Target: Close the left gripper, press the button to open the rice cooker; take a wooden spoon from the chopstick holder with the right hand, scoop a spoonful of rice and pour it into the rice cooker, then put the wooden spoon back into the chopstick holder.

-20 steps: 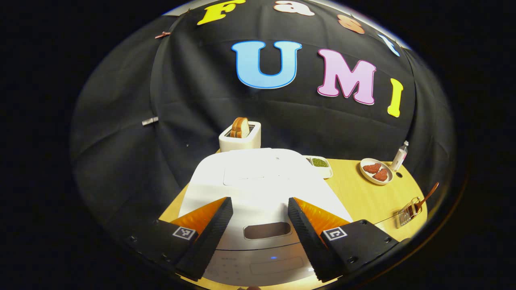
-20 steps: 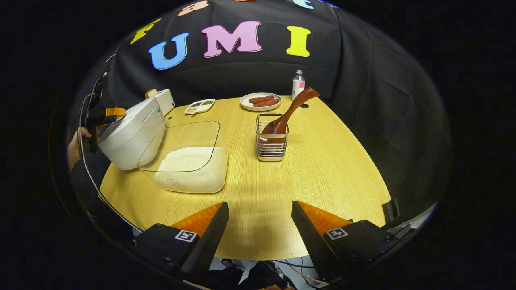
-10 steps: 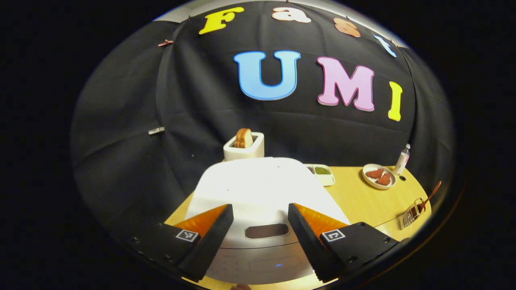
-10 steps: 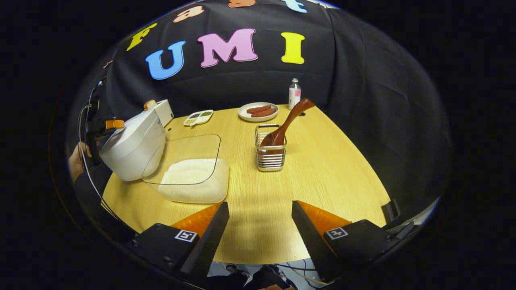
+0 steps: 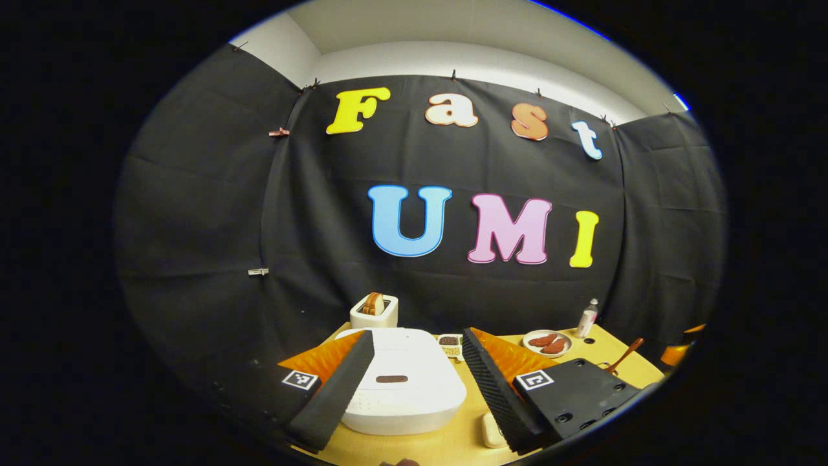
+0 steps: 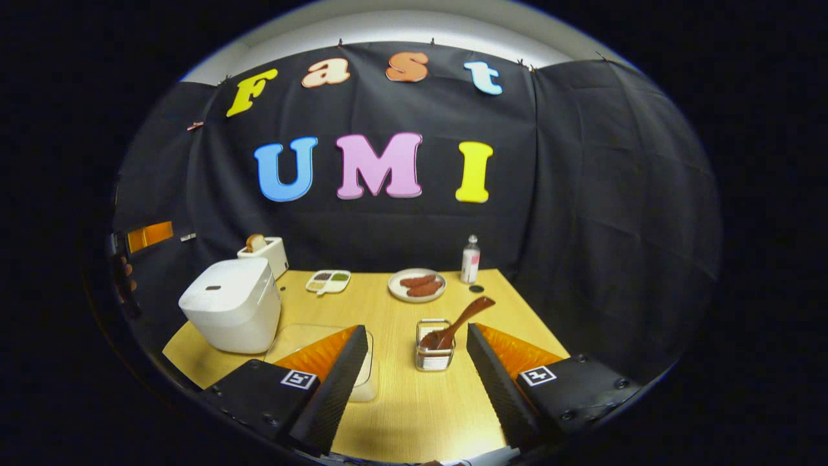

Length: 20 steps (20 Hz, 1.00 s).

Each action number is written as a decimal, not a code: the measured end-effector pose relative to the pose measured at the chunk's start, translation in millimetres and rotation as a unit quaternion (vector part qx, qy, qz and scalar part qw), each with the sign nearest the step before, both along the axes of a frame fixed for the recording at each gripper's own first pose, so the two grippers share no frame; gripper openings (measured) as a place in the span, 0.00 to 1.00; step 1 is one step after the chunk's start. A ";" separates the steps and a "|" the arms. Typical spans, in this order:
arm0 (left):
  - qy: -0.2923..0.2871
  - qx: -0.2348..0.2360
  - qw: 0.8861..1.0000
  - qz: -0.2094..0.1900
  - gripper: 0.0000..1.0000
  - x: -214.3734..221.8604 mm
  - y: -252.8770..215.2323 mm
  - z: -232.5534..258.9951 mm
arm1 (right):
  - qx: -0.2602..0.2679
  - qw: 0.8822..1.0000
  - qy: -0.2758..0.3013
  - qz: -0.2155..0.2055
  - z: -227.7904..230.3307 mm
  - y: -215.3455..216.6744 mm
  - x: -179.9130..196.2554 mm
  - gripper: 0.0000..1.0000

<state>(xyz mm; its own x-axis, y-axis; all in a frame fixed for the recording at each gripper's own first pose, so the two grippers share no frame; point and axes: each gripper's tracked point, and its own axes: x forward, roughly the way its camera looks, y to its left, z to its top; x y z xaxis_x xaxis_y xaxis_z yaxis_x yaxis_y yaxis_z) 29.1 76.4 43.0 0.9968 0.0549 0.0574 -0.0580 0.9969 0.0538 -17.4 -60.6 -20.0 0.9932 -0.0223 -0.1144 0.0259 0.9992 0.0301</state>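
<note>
The white rice cooker stands with its lid down, the dark button on top. My left gripper hovers open, back from the cooker and apart from it. In the right gripper view the cooker sits at the table's left. The wooden spoon leans in the wire chopstick holder, straight ahead of my open right gripper and some way off. A clear rice box lies partly behind my right gripper's left finger. The left gripper and a hand show at far left.
Along the back of the wooden table stand a toaster with bread, a divided dish, a plate of meat and a small bottle. Black cloth walls close in behind and to the right.
Both grippers have drawn back and tilted up from the table, so the cooker and holder look smaller and farther. Both stay open. The cooker lid stays down.
</note>
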 end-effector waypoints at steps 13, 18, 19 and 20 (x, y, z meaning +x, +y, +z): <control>0.021 -0.025 0.999 -0.040 0.95 -85.7 -22.3 -17.7 | 0.009 1.000 -0.026 0.001 15.2 35.7 -52.5 0.97; 0.030 -0.030 0.998 -0.043 0.95 -79.6 -18.0 -22.3 | 0.007 1.000 -0.021 0.012 16.9 49.3 -44.0 0.98; 0.031 -0.030 0.998 -0.041 0.95 -79.4 -17.2 -22.8 | 0.005 1.000 -0.022 0.015 17.6 51.2 -44.4 0.97; 0.032 -0.029 0.998 -0.041 0.95 -79.5 -16.3 -23.2 | 0.004 1.000 -0.021 0.016 17.8 53.0 -42.7 0.97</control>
<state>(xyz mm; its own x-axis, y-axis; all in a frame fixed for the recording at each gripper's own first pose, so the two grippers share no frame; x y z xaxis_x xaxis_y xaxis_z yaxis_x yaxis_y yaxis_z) -50.4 60.2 19.7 0.9997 -0.0248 -0.0072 0.0248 0.9997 -0.0023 -60.0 -7.6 -2.2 0.9974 0.0101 -0.0719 -0.0073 0.9992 0.0388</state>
